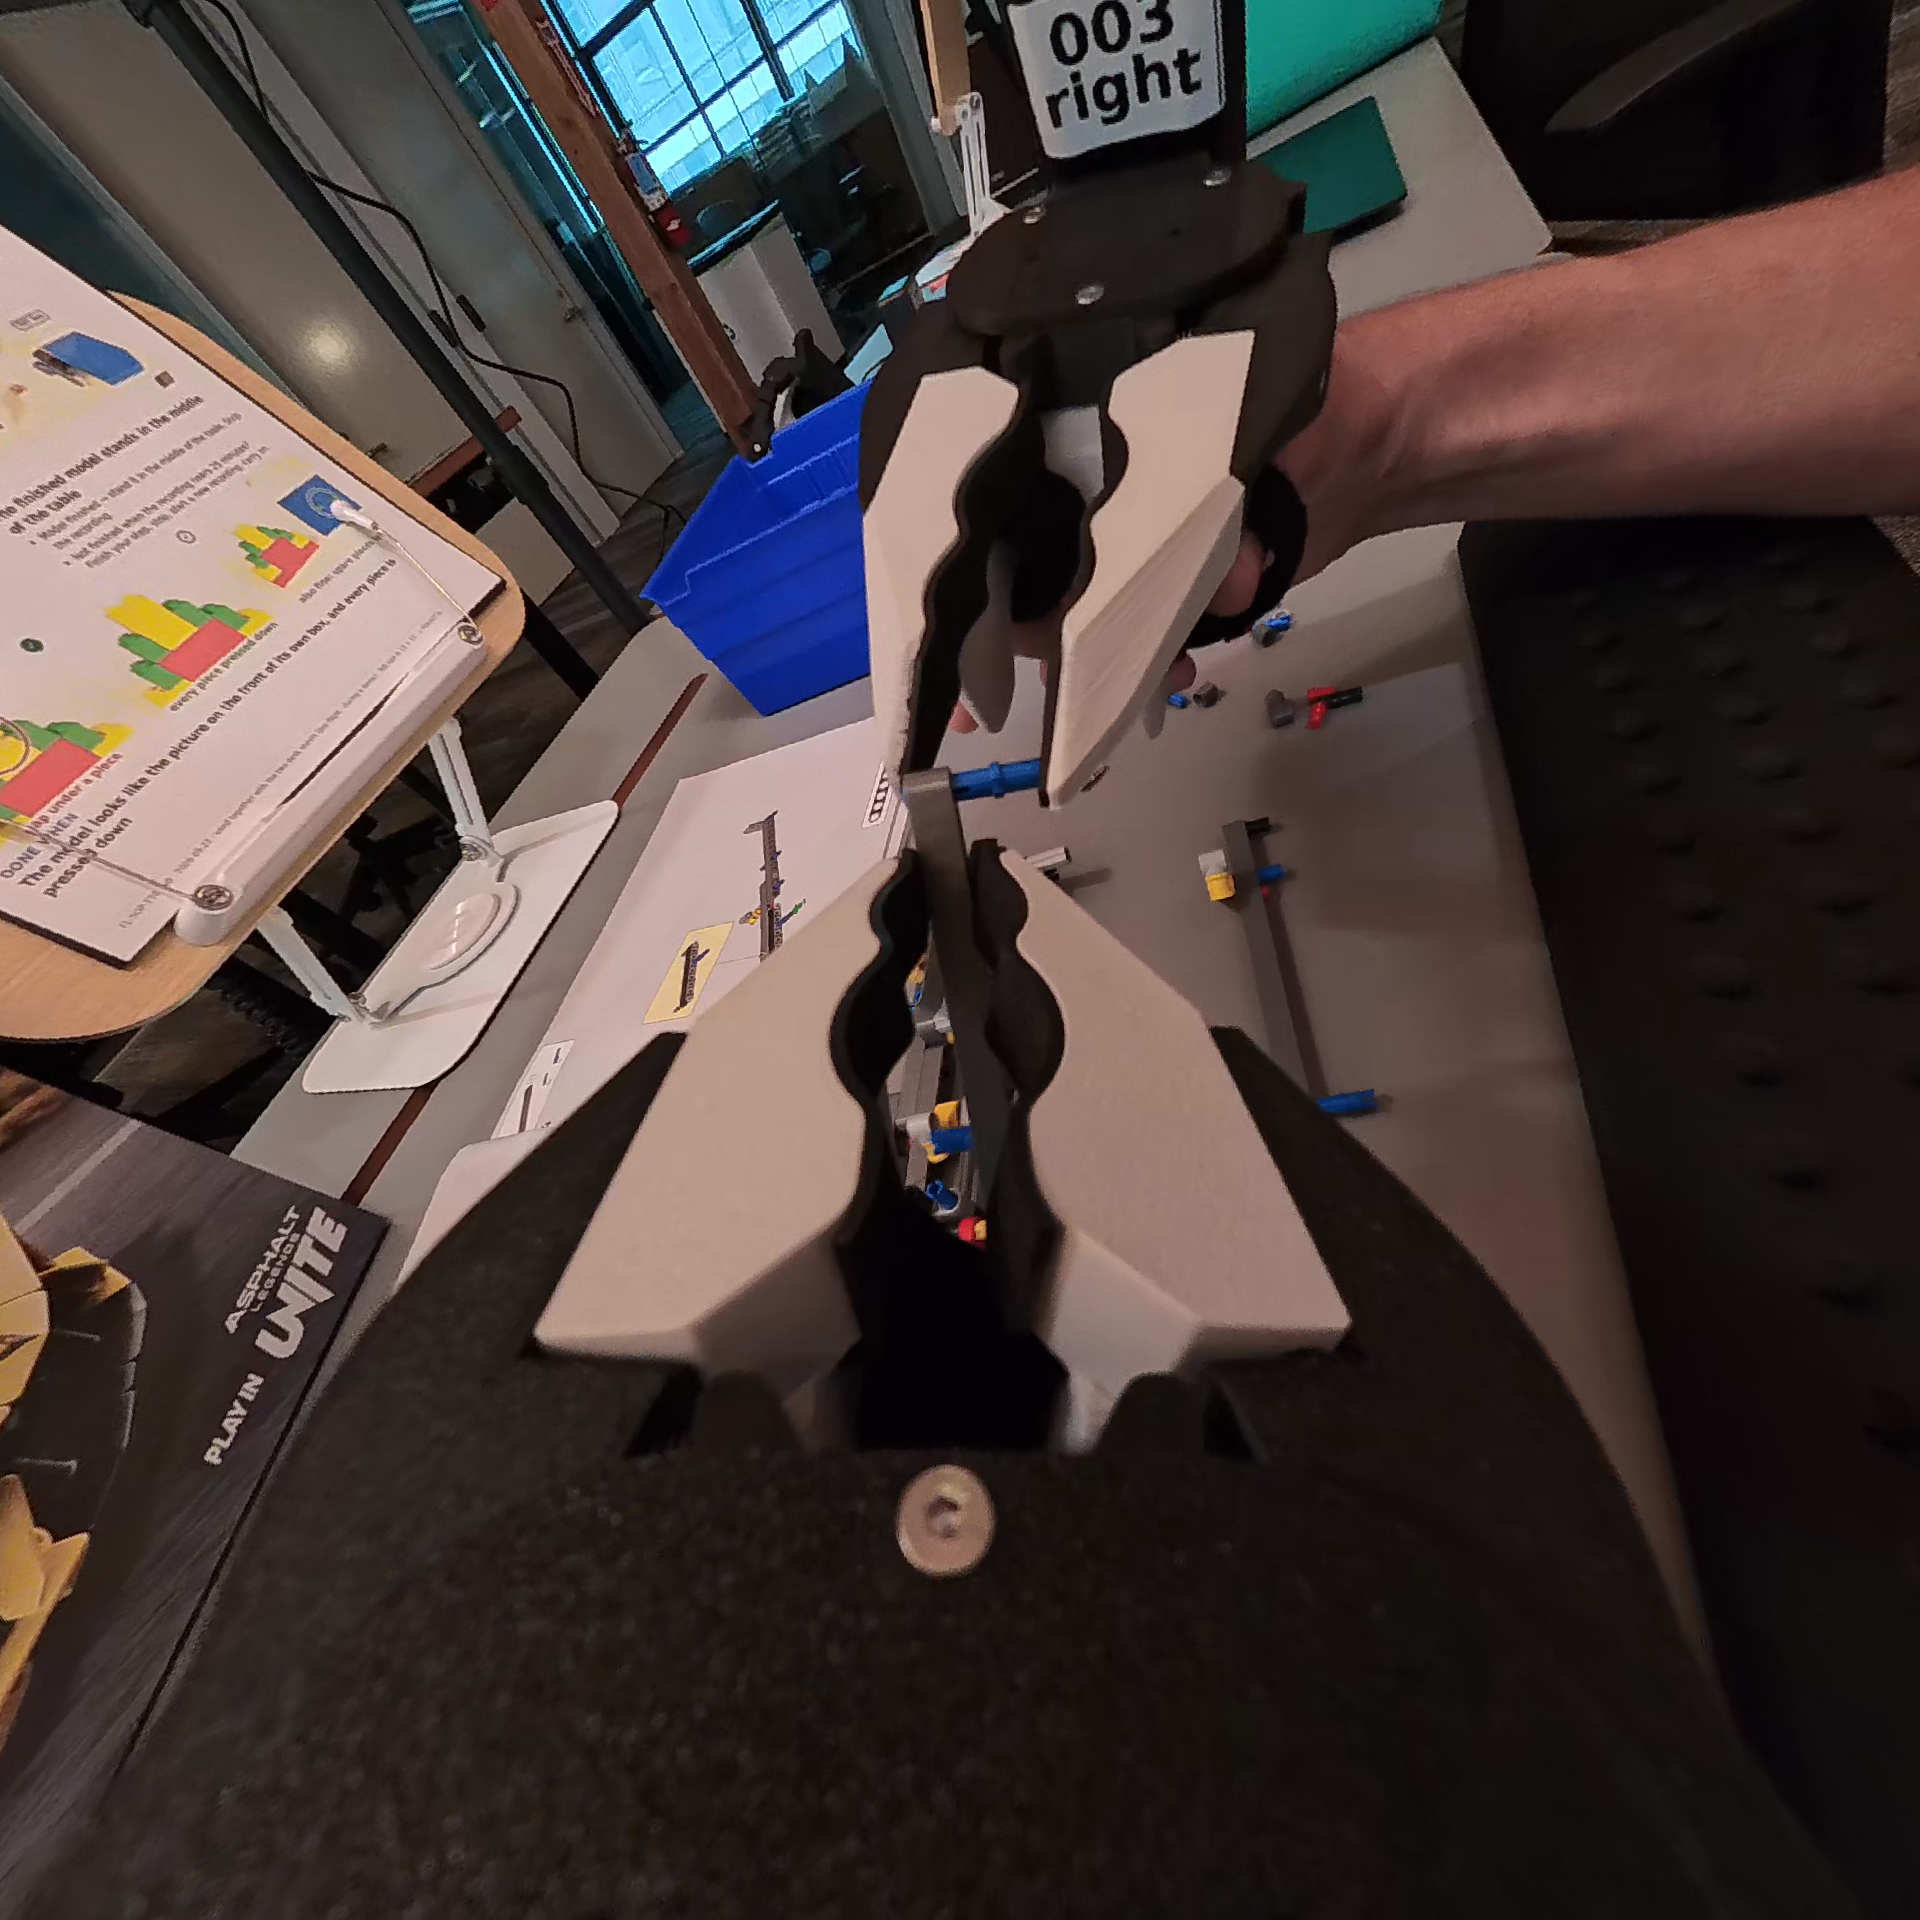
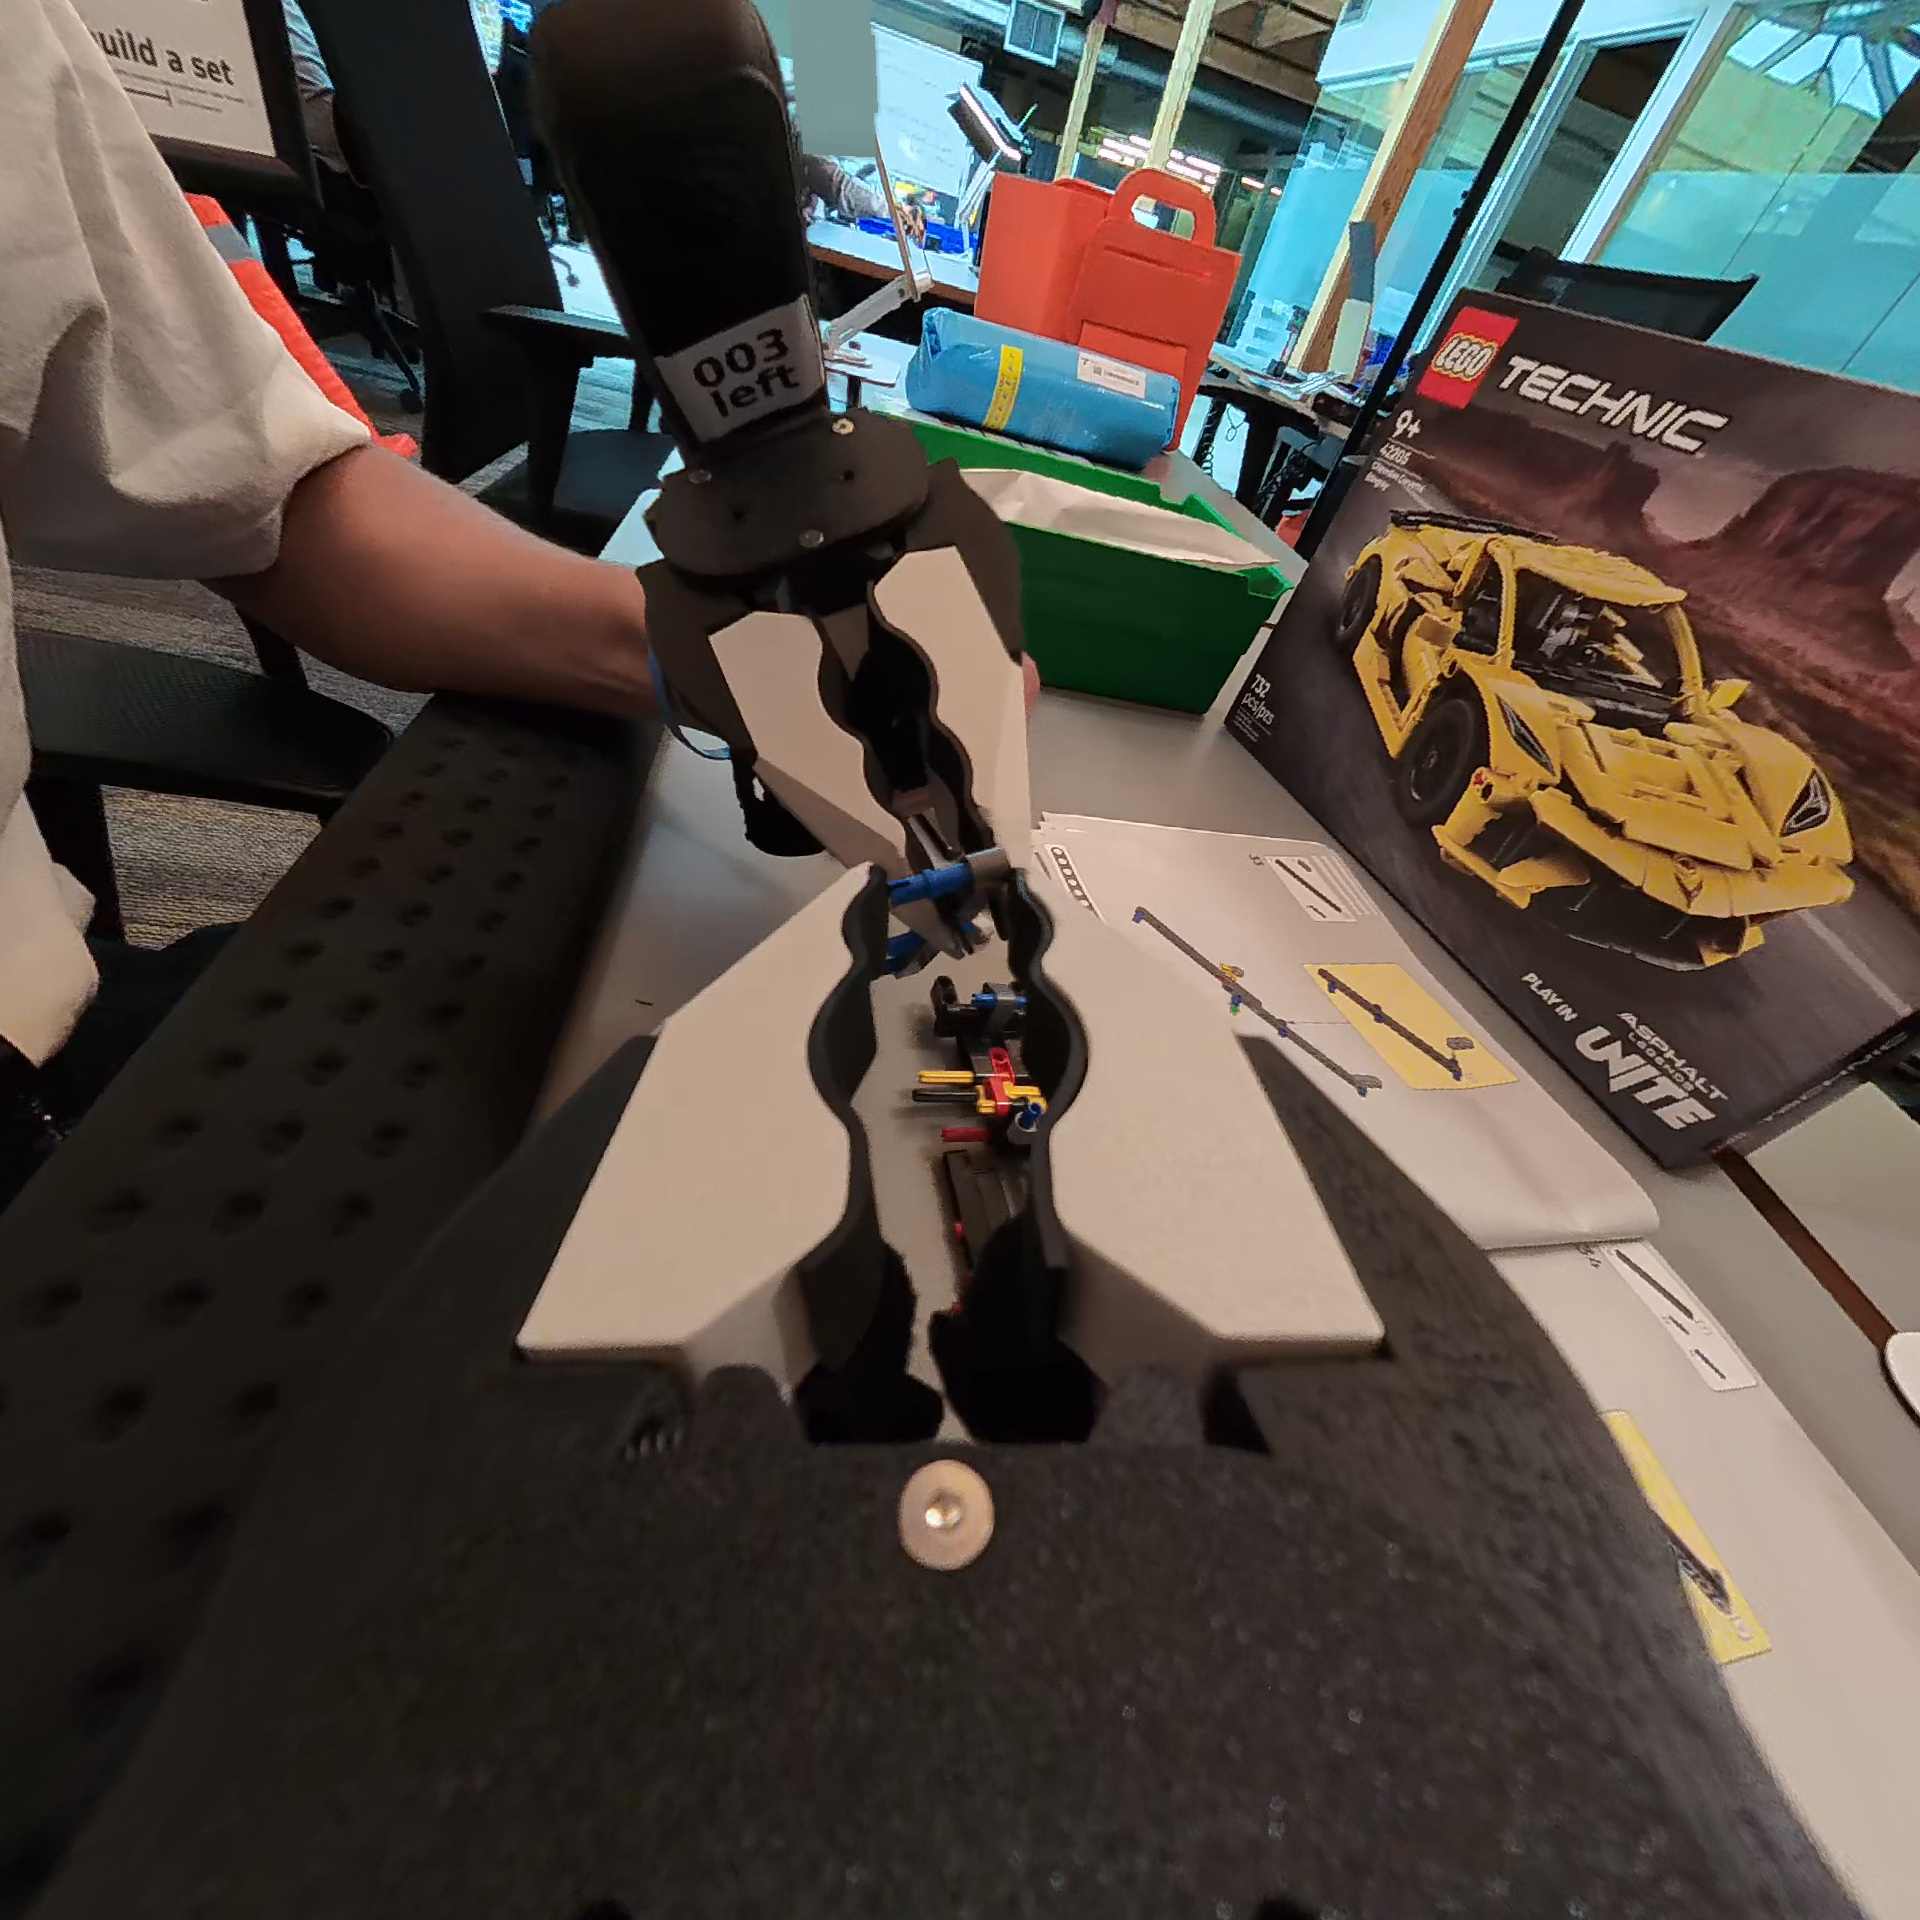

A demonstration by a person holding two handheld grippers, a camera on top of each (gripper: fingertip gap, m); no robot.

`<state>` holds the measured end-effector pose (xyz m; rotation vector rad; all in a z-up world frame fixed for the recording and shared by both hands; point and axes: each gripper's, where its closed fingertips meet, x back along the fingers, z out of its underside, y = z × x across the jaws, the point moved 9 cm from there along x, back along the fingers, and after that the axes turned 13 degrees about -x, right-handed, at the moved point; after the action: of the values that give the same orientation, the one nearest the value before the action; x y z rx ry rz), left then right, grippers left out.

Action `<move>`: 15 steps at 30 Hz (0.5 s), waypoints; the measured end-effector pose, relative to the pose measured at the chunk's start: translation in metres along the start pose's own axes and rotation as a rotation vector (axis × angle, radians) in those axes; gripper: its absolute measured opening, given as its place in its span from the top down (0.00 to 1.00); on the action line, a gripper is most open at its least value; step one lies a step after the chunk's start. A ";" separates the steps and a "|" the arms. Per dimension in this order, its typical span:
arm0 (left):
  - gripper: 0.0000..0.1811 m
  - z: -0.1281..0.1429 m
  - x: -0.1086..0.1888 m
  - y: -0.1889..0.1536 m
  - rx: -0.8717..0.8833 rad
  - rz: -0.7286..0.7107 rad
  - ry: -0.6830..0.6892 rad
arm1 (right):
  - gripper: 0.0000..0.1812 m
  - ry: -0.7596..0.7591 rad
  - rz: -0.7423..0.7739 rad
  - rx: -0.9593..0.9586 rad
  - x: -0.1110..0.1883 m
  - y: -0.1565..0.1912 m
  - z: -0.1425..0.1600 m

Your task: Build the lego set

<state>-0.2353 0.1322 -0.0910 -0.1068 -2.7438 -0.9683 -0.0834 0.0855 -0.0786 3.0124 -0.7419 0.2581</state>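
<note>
Left gripper (image 1: 951,862) clamped on dark grey beam (image 1: 961,977); right gripper (image 1: 977,774) pinching blue pin (image 1: 992,777) at beam's top end.

Both grippers: black grainy bodies, pale wedge fingers with wavy black pads. Grey table (image 1: 1455,987), smooth. Car-picture box (image 2: 1621,707) stands upright at table's edge, glossy card. Open booklet (image 2: 1299,997) lies flat beside it. Blue bin (image 1: 769,582), ribbed plastic. Long grey beam (image 1: 1283,977) with blue pins lies on table, small loose parts (image 1: 1309,707) nearby. Held beam upright, slightly tilted, above table; pin pokes sideways from its end hole. Bare forearm (image 1: 1621,374) reaches in from the side, right gripper pointing down toward left one.
</note>
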 end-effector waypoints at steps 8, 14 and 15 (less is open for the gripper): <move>0.96 -0.001 -0.001 -0.001 -0.015 -0.021 0.013 | 0.88 -0.012 0.000 -0.011 0.000 -0.001 0.000; 0.96 -0.004 -0.004 -0.007 -0.071 -0.035 0.040 | 0.93 -0.015 0.003 -0.018 0.002 -0.002 0.003; 0.95 -0.003 -0.005 -0.008 -0.086 -0.044 0.048 | 0.93 -0.009 0.004 -0.020 0.002 -0.003 0.003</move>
<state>-0.2314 0.1238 -0.0945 -0.0370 -2.6717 -1.0861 -0.0802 0.0867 -0.0816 2.9954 -0.7472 0.2358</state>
